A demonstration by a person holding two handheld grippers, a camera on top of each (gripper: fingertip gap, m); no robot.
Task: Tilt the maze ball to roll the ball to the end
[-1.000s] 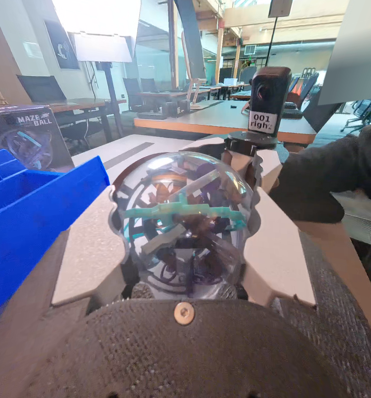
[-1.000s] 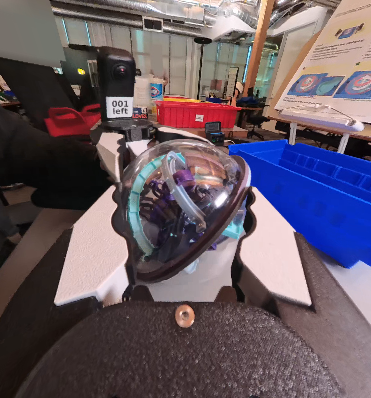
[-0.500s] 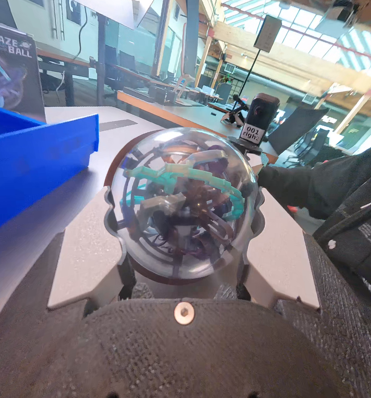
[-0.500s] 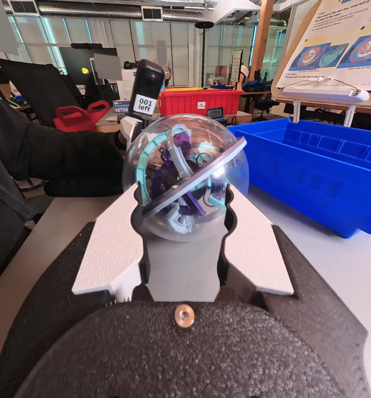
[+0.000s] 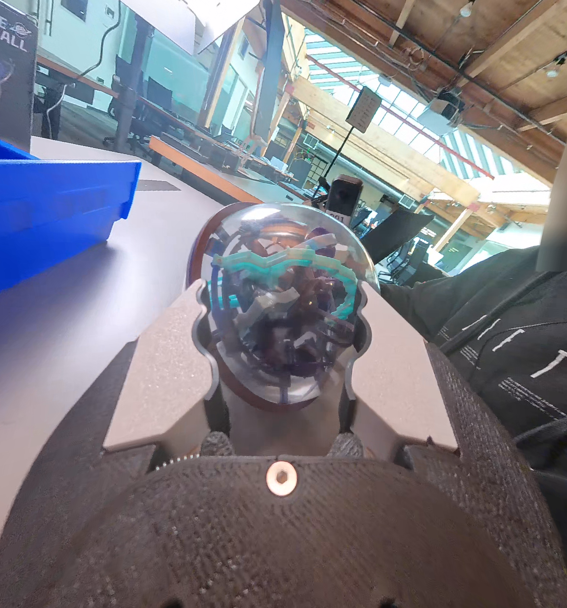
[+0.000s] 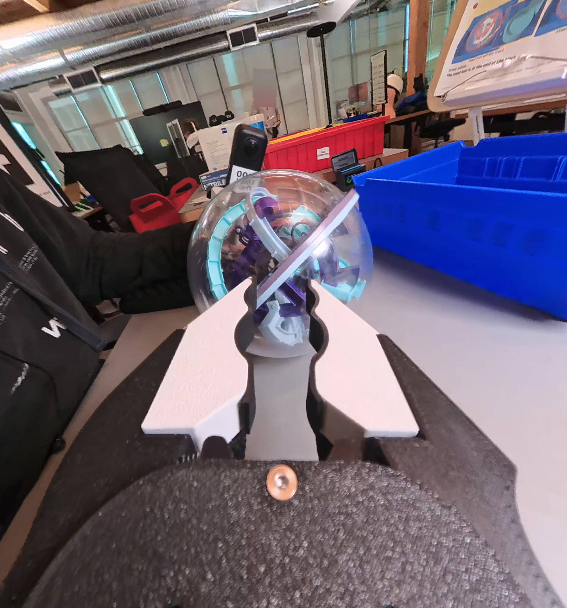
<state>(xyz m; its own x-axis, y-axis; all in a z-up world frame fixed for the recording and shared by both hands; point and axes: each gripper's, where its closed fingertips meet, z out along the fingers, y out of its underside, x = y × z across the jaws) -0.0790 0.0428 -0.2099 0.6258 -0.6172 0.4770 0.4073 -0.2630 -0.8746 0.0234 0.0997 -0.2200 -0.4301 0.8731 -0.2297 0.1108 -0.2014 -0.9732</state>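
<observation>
Here, left wrist view: my left gripper [image 5: 283, 316] has its white fingers [image 5: 163, 358] spread wide around the near part of the clear maze ball [image 5: 285, 296]; whether they press it, I cannot tell.
Surroundings: grey table [image 5: 78, 329], blue bin [image 5: 45, 204] at left.
Right wrist view: my right gripper [image 6: 280, 302] has its jaws narrowed with a gap, the maze ball [image 6: 280, 250] just past the tips, on the table [image 6: 456, 345] beside the blue bin [image 6: 473, 223].

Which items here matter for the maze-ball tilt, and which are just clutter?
Job:
- maze ball
- left gripper
- right gripper
- table under the ball

Lying about:
- blue bin
- red bin
- red basket
- dark product box
- clipboard on a stand
</observation>
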